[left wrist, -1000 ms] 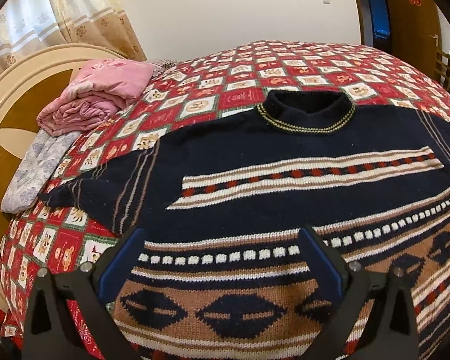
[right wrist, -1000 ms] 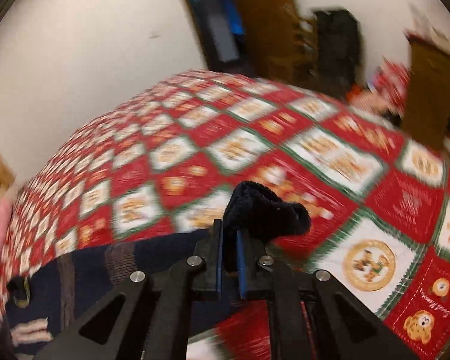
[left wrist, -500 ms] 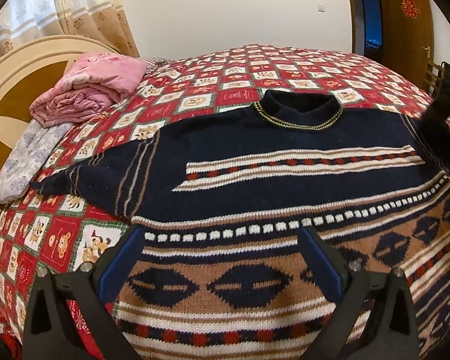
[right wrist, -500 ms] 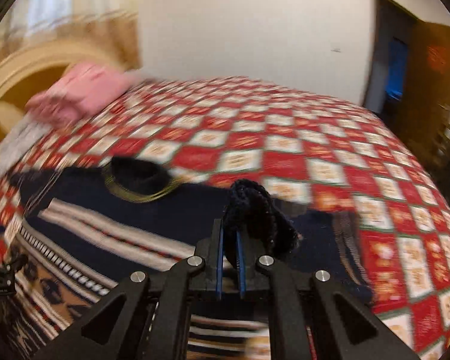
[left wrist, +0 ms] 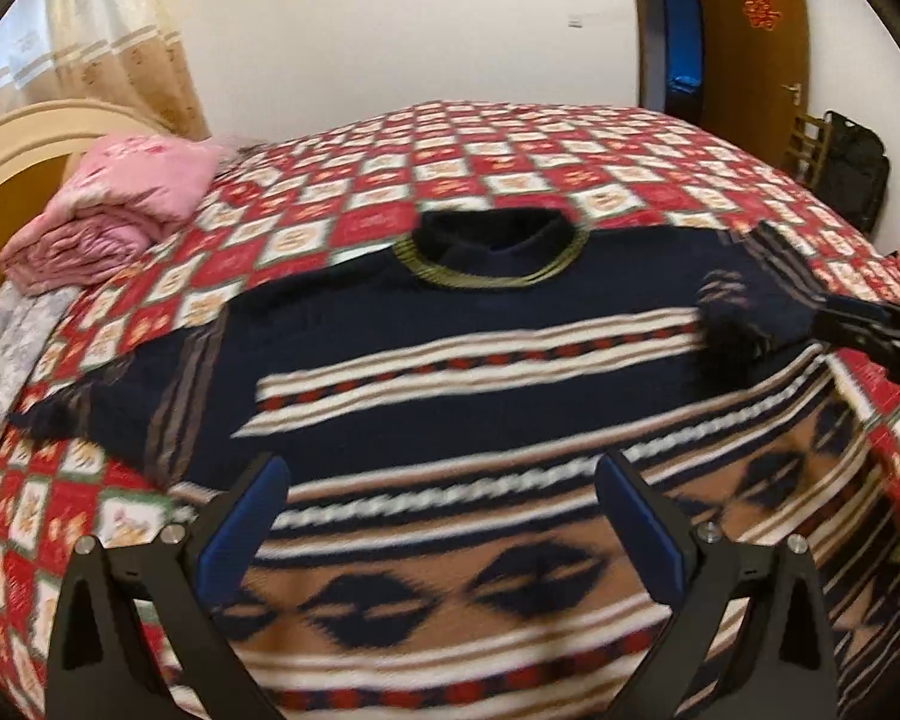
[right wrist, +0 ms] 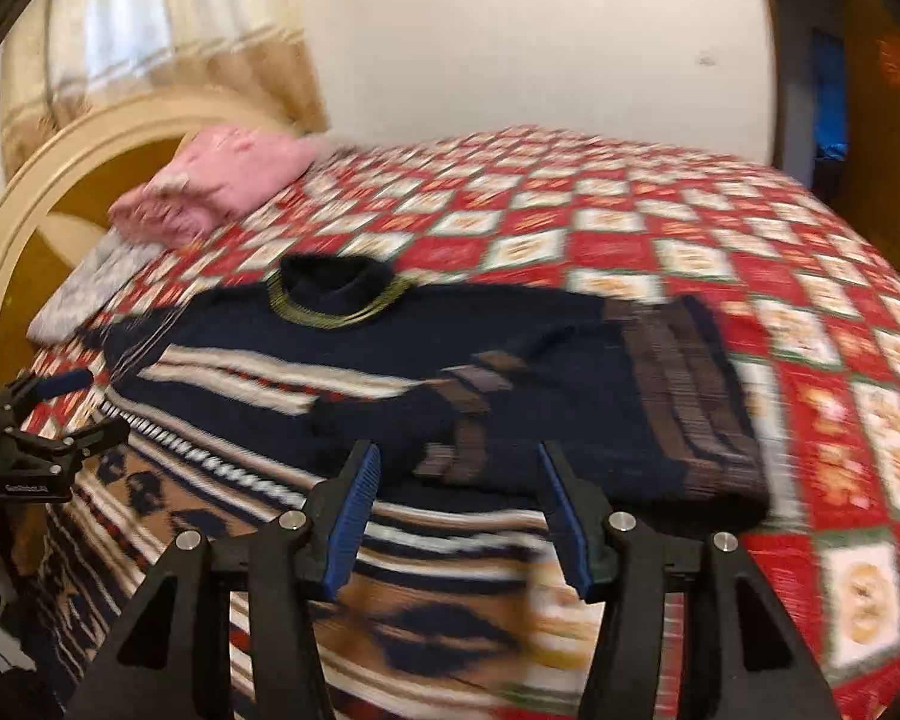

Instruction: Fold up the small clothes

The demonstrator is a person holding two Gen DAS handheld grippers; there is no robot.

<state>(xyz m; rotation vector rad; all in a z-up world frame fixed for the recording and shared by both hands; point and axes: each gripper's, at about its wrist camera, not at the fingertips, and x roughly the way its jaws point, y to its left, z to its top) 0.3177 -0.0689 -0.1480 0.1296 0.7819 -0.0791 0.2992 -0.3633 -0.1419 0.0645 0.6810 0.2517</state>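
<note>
A navy knitted sweater with white, red and brown patterned bands lies flat on the bed, collar away from me. My left gripper hovers open over its lower bands with nothing between the fingers. In the right wrist view the right sleeve lies folded across the sweater's chest. My right gripper is just behind the cuff and its jaws are opening. The pads are clear of the knit. The other sleeve stretches out to the left. The right gripper also shows at the right edge of the left wrist view.
The red and white checked bedspread covers the whole bed. A folded pink quilt and a pale floral cloth lie by the rounded headboard. A brown door and a black bag stand beyond the far right corner.
My right gripper, shut on the sleeve cuff, swung it left across the sweater's chest and has now let go, jaws parted. My left gripper drew back slightly and stayed open.
</note>
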